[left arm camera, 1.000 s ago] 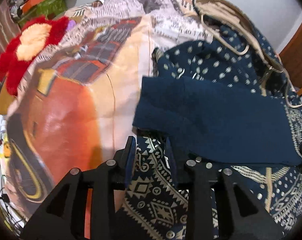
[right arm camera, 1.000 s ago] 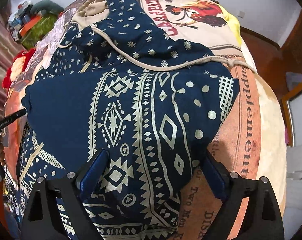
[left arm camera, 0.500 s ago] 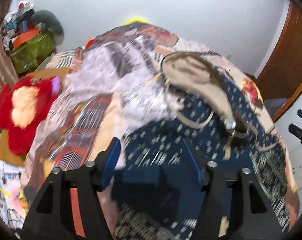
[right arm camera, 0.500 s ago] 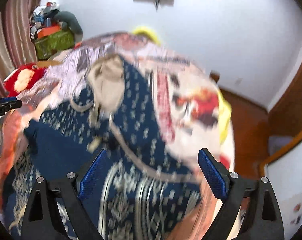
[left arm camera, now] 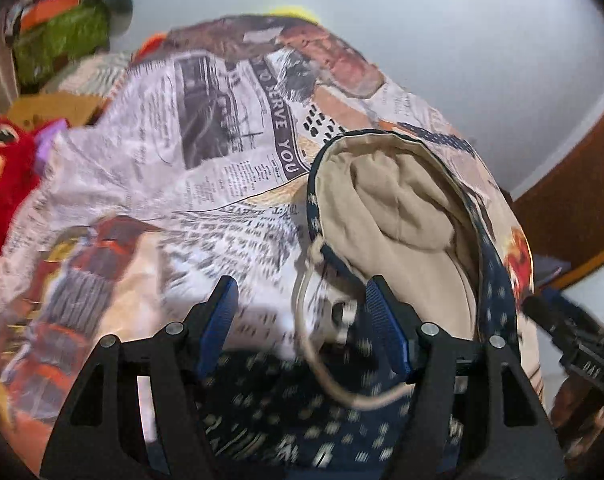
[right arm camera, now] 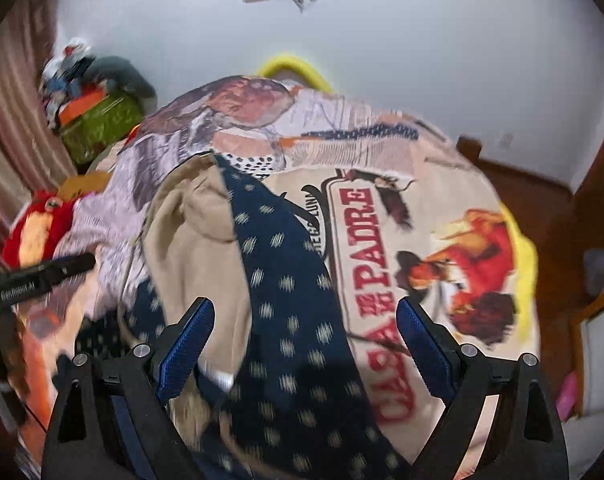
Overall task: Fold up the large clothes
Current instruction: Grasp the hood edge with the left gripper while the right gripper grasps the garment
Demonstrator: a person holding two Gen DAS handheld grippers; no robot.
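Observation:
A navy hoodie with pale dots lies on the printed bedsheet (left arm camera: 205, 152). Its hood (left arm camera: 402, 216) lies open, beige lining up, with a beige drawstring (left arm camera: 310, 344) looping below it. My left gripper (left arm camera: 302, 300) hovers open over the hood's left edge and the drawstring, with nothing pinched. My right gripper (right arm camera: 305, 312) is open wide above the dotted navy cloth (right arm camera: 289, 300), next to the hood (right arm camera: 193, 248). Each gripper shows at the edge of the other's view: the right gripper (left arm camera: 570, 340) and the left gripper (right arm camera: 33, 280).
A red plush toy (left arm camera: 5, 176) lies at the bed's left edge. A green bin (left arm camera: 61, 40) with piled things stands in the far left corner. Something yellow (right arm camera: 293, 68) sits at the far end. A wooden door (left arm camera: 574, 208) and floor lie to the right.
My left gripper has opened and let go of the folded navy cloth. Both grippers have moved up the bed from the patterned body to the hood end.

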